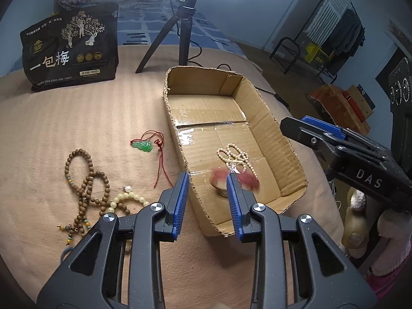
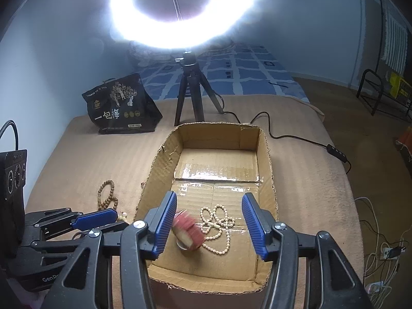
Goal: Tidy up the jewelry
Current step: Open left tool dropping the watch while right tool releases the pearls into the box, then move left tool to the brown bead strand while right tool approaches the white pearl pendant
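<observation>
Blurred red item in the cardboard box, both grippers spread and holding nothing.

The red item is smeared, its shape unclear, beside the pearl necklace on the box floor. Right gripper hangs above them, fingers wide apart; left gripper spans the box's near wall. Jade pendant and wooden beads lie outside, left of the box.

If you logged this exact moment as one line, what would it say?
box: pearl necklace, blurred red item | blanket: jade pendant, wooden beads | left gripper open | right gripper open
</observation>
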Demonstrator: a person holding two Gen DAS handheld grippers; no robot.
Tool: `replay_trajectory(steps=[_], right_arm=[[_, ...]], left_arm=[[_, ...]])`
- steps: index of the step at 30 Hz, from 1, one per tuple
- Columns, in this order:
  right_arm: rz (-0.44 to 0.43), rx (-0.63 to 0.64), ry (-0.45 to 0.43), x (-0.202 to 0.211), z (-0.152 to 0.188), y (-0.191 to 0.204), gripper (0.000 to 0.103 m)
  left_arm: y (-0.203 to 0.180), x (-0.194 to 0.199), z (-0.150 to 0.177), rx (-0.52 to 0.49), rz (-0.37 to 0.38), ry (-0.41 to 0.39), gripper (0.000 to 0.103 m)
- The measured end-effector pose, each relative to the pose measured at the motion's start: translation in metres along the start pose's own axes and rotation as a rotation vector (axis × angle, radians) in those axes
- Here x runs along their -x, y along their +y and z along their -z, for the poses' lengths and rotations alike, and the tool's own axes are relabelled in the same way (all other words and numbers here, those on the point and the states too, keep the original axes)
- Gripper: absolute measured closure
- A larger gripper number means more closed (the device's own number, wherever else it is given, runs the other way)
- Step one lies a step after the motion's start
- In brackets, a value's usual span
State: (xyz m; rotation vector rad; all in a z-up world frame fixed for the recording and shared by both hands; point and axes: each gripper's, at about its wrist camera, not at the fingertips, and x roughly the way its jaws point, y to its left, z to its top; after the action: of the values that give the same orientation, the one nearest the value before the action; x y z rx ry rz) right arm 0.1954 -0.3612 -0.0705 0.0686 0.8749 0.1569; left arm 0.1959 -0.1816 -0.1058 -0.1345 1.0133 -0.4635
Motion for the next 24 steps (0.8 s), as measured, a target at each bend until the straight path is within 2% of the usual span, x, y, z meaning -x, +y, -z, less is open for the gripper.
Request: replay_trajectory(steps=[11,24], right_arm=[[-0.025,-0.002,-0.028,0.013,0.004,0.009,0.04],[-0.106,0.061,-0.029,0.023,0.015,0.05,0.038]], left_arm=[[0.025,0.02,0.001,-0.012,-0.045,-0.025,0.073],[0.101,0.05,-0.001,0.075,-0.123,-0.015,0.073]])
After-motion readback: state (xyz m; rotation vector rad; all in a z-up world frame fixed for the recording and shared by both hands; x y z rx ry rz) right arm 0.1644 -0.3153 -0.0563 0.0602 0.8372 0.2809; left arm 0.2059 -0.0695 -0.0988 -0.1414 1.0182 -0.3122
